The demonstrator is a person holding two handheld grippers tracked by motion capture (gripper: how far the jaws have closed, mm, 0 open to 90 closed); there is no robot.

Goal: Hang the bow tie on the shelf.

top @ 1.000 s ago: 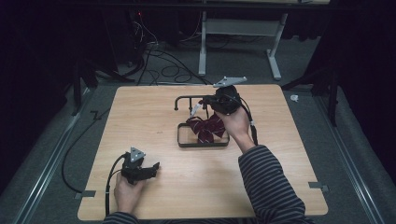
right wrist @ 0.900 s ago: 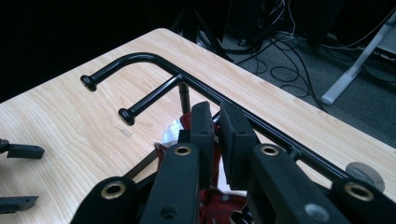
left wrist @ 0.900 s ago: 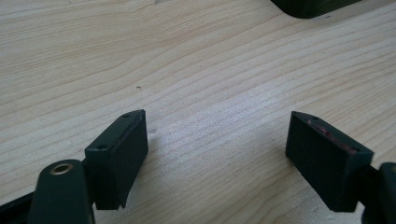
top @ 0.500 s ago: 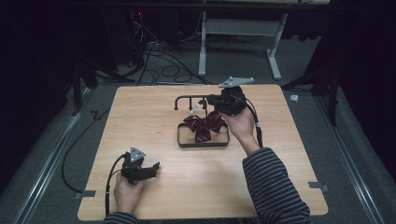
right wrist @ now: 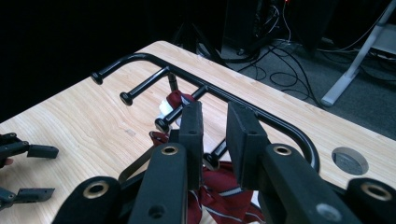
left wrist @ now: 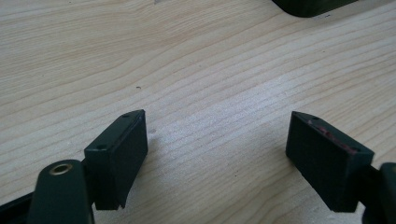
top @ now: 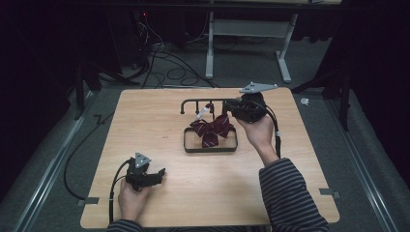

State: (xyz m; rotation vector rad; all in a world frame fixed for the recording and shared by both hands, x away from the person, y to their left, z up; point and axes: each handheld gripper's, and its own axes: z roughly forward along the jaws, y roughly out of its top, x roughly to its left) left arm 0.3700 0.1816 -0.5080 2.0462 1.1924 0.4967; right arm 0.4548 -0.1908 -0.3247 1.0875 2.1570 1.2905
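The dark red striped tie point(top: 212, 129) is being seen draped over the black rack point(top: 205, 102), with its lower folds lying inside the rack's rectangular base tray point(top: 211, 148). A white label point(top: 203, 114) is attached to the tie near the upper rail. In the right gripper view, the tie point(right wrist: 219, 196) is lying directly below and just ahead of the jaws, and the rack's short pegs point(right wrist: 140, 88) are projecting from the curved rail ahead of them.

The right gripper point(top: 227, 107) is being held by the right hand point(top: 256, 129) at the rack's rail, just above the tie. Its jaws are standing with a narrow gap between them, and a peg end is visible low in that gap; whether cloth is being pinched cannot be told. The grey three-cornered plate point(top: 258, 87) is sitting on top of this gripper.

The left gripper point(top: 157, 175) is being held by the left hand point(top: 131, 198) well apart from the rack, near the person's edge of the wooden table point(top: 145, 130). In the left gripper view, the jaws are spread wide over bare wood point(left wrist: 210, 70), with nothing between them. A corner of the base tray point(left wrist: 313, 5) is visible far ahead of these jaws. A striped sleeve point(top: 290, 193) is covering the right forearm.
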